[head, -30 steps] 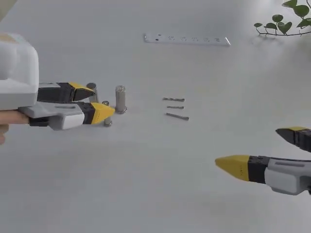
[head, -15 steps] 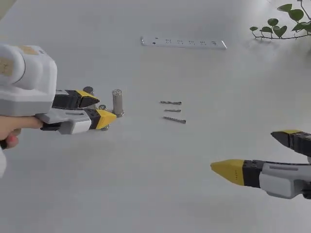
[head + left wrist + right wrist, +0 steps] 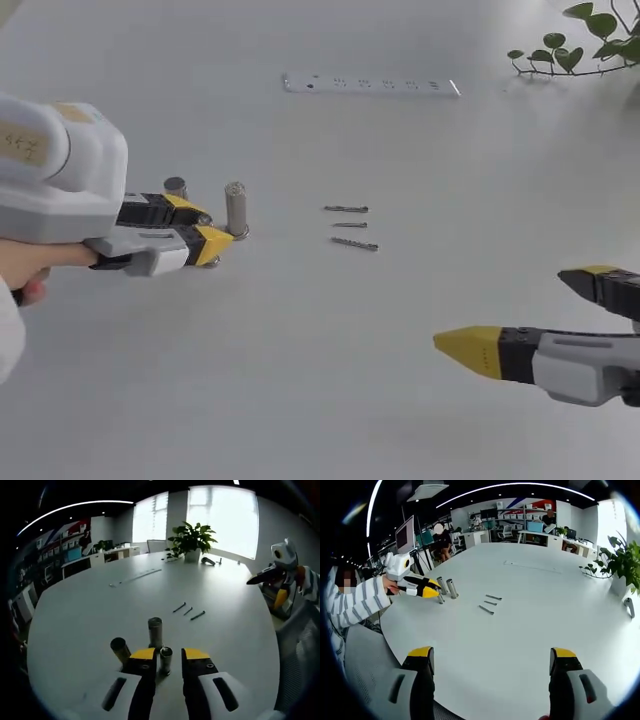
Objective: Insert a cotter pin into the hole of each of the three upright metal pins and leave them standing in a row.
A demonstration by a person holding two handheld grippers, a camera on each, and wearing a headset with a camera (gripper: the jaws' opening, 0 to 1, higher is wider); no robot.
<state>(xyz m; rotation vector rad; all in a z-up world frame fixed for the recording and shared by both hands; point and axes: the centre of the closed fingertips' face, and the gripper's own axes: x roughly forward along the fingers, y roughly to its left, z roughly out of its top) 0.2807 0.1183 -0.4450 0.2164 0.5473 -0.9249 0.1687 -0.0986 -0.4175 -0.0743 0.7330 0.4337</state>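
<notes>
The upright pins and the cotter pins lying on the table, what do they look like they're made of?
Upright pins: metal, likely steel, with a dull grey finish and a soft sheen down the cylinders. Cotter pins: thin grey metal, faintly glinting; too small to judge the finish further.

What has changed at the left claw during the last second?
The left claw has narrowed its jaws around the short metal pin; a gap remains. The right claw, the two other metal pins and the three cotter pins stayed where they were.
</notes>
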